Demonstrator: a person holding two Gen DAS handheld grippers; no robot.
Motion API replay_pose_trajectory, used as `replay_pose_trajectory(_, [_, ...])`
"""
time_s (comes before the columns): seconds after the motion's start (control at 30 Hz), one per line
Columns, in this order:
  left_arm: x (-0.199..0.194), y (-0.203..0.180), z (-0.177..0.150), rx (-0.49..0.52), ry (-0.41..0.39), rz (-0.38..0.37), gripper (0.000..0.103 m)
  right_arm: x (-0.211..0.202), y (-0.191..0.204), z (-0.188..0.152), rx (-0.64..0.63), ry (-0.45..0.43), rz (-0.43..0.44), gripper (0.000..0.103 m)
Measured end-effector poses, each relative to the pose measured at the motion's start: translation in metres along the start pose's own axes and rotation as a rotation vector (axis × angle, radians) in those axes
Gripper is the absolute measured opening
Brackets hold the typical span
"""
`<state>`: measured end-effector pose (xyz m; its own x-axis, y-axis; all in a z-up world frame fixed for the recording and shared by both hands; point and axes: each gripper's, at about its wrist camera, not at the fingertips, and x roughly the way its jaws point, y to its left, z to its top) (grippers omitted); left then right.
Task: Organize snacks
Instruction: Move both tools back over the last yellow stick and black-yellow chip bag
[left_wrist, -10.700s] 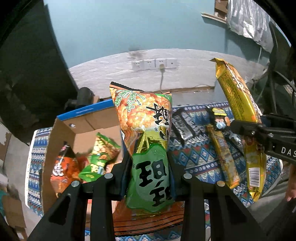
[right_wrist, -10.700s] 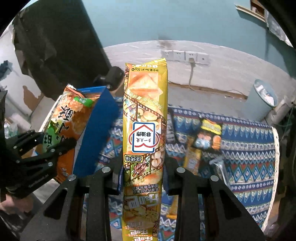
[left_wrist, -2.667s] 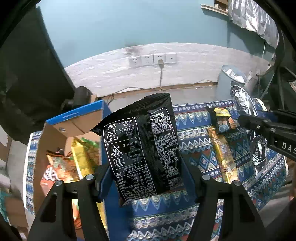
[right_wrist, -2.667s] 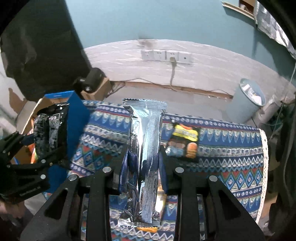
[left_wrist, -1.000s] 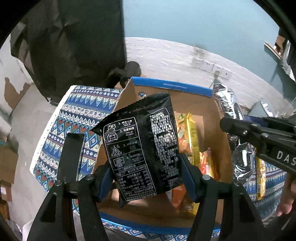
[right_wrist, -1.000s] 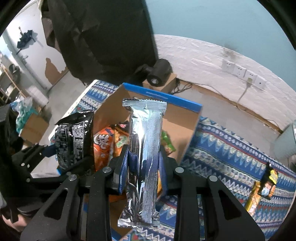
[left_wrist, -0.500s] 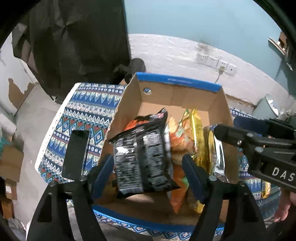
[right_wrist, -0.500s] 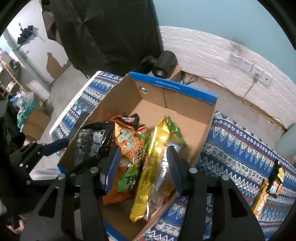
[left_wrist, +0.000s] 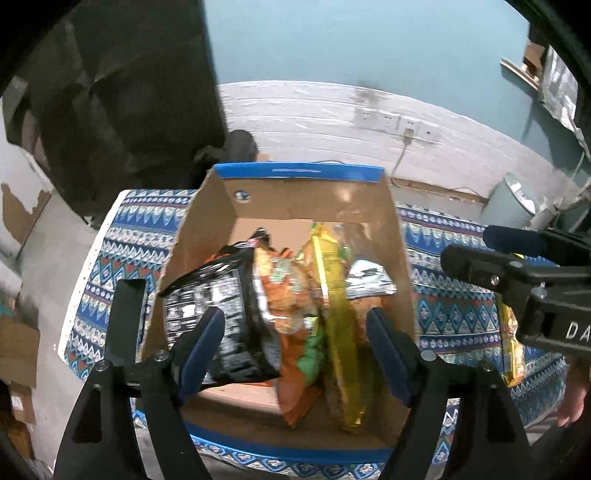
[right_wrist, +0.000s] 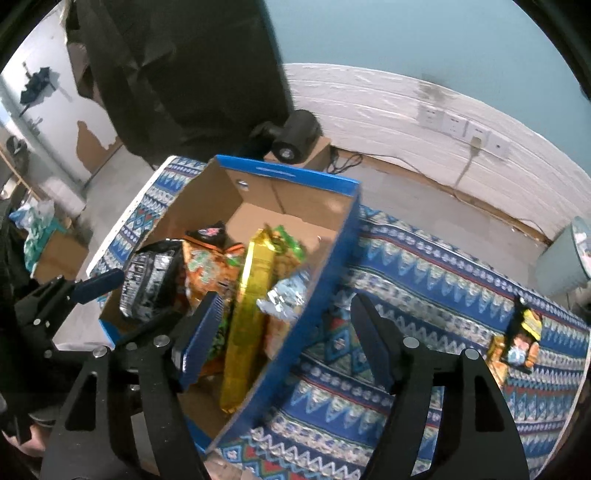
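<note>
A cardboard box (left_wrist: 295, 199) with a blue rim stands on a patterned cloth and holds several snacks. A black bag (left_wrist: 221, 310) lies at its left side, with orange bags (left_wrist: 288, 291), a long yellow pack (left_wrist: 336, 314) and a silver pack (left_wrist: 369, 282) to its right. My left gripper (left_wrist: 295, 343) is open and empty above the box. My right gripper (right_wrist: 284, 332) is open and empty over the box's right wall (right_wrist: 325, 273). The black bag (right_wrist: 147, 280), yellow pack (right_wrist: 251, 310) and silver pack (right_wrist: 288, 295) also show in the right wrist view.
Two more snacks lie on the patterned cloth (right_wrist: 424, 295) at the right: a dark pouch (right_wrist: 522, 336) and a yellow pack (left_wrist: 511, 347). A grey bin (left_wrist: 511, 201) stands beyond the table. A black speaker (right_wrist: 295, 136) sits behind the box.
Both grippers have opened and let go: the black bag and the silver pack now lie in the box. Both grippers have drawn back and to the right a little.
</note>
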<state>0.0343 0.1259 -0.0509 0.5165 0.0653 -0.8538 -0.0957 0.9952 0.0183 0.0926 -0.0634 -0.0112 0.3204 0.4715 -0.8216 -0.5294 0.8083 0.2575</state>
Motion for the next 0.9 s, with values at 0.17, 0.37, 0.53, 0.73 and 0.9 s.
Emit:
replay_pose_trajectory(0.17, [-0.003, -0.024, 0.000, 0.046, -0.019, 0.013, 0.088, -0.013, -0.025, -0.009, 0.037, -0.011, -0.020, 0.074])
replay_pose_trajectory(0.37, [0.000, -0.051, -0.001, 0.100, -0.008, 0.017, 0.088, -0.027, -0.053, -0.024, 0.080, -0.014, -0.041, 0.075])
replay_pose_trajectory(0.53, [0.001, -0.072, 0.000, 0.133, -0.005, 0.014, 0.088, -0.037, -0.073, -0.037, 0.103, -0.016, -0.063, 0.075])
replay_pose_trajectory(0.73, [0.001, -0.100, 0.001, 0.184, 0.001, 0.011, 0.088, -0.049, -0.101, -0.052, 0.142, -0.021, -0.087, 0.075])
replay_pose_trajectory(0.9, [0.003, -0.124, 0.000, 0.221, 0.013, -0.001, 0.088, -0.058, -0.121, -0.063, 0.175, -0.029, -0.105, 0.079])
